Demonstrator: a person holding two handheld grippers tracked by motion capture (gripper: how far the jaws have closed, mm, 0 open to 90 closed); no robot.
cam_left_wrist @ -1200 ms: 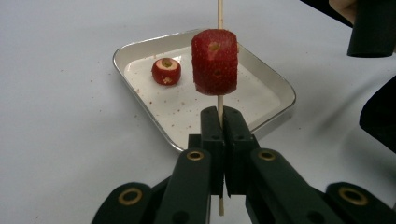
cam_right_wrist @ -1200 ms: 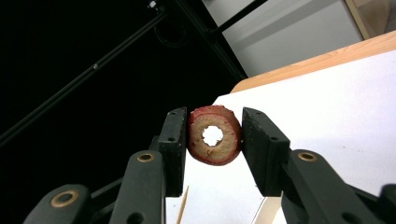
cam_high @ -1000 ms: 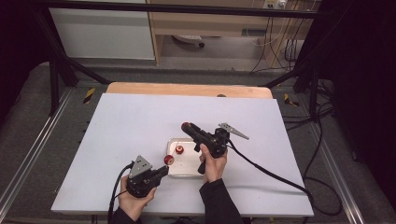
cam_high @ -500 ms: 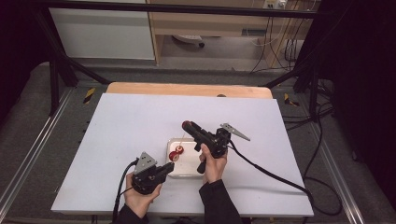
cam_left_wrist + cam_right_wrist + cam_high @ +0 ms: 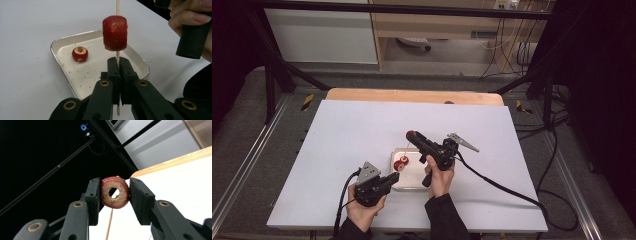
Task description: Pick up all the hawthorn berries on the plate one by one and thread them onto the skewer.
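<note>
Both grippers, the left gripper (image 5: 393, 177) and the right gripper (image 5: 413, 136), are matte black with pistol-style handles. Brass-coloured rivets ring the pivots of their jaws. A grey three-cornered plate (image 5: 368, 172) tops each one, and a thick black cable (image 5: 499, 182) trails away. The person wears dark sleeves (image 5: 443, 215).

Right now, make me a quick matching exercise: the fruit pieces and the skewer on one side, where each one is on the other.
Things:
1. wooden skewer
2. cored piece
3. threaded piece
4. loose piece

Places:
A. lying in the metal tray
B. pinched between the left hand-held gripper jaws
C. on the skewer, above the left jaws
D. clamped between the right hand-held gripper jaws

Pairs: 1-B, 2-D, 3-C, 4-A
</note>
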